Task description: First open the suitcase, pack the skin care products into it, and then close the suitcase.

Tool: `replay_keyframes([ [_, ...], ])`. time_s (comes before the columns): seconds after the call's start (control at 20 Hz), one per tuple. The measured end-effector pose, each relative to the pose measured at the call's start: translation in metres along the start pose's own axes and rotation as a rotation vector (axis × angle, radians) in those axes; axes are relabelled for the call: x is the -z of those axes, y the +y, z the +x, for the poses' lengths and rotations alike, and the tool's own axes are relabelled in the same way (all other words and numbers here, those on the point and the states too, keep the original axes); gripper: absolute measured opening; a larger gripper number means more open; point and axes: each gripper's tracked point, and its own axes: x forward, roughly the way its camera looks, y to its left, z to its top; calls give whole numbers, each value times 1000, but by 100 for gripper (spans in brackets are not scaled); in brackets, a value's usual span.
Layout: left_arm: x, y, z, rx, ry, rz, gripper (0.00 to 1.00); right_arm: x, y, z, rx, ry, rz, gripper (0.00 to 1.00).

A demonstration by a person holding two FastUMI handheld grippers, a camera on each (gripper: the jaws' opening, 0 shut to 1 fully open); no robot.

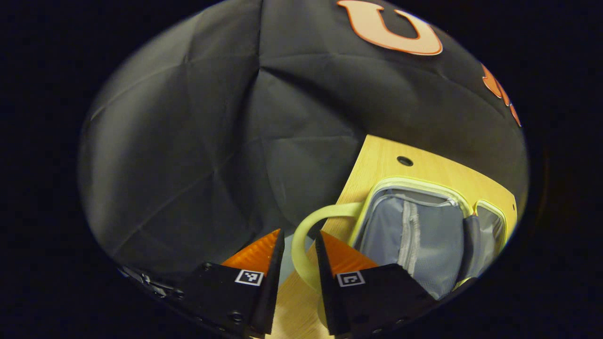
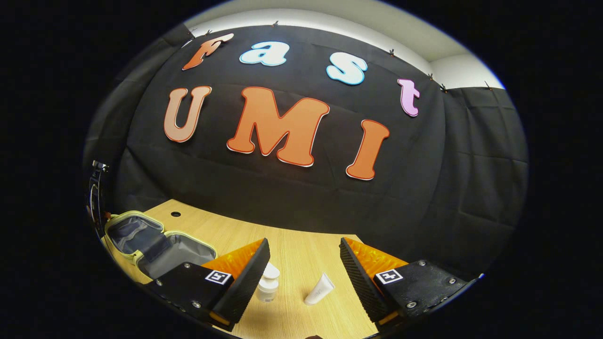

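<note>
On the pale wood table (image 2: 301, 254), toward its left end, the suitcase (image 2: 155, 242) lies open, both grey-lined halves up, pale yellow-green trim around each. Left gripper view: its looped handle (image 1: 306, 235) hangs over the table edge; the left gripper (image 1: 299, 249) hovers beside it, jaws apart, the loop passing between the fingers, not clamped. Small dark hole (image 1: 404, 161) in the tabletop beyond the case. Right gripper (image 2: 304, 263) spread wide, holding nothing, above a small white bottle (image 2: 267, 285) and a white tube (image 2: 319, 288), near each other, well apart from the suitcase. Black cloth wall (image 2: 424, 188) behind; white room wall (image 2: 330, 21) above it.
</note>
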Motion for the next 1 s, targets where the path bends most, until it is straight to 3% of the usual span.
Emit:
replay_keyframes([
  [0.05,-7,-4,-8,-1,-32,23,46,1,-2,-1,0,0,0,96],
  [0.2,-30,-33,-35,17,-143,81,75,2,-9,1,-8,-14,9,96],
  [0.25,-45,-37,-47,2,-199,107,79,3,-12,2,-12,-22,13,96],
  [0.45,-83,-78,-107,36,-337,169,87,10,-26,12,-41,-26,20,96],
  [0.75,-116,-163,-189,123,-486,147,99,17,-49,25,-90,-43,43,96],
  [1.0,-131,-230,-244,196,-565,129,99,26,-75,32,-121,-52,78,96],
])
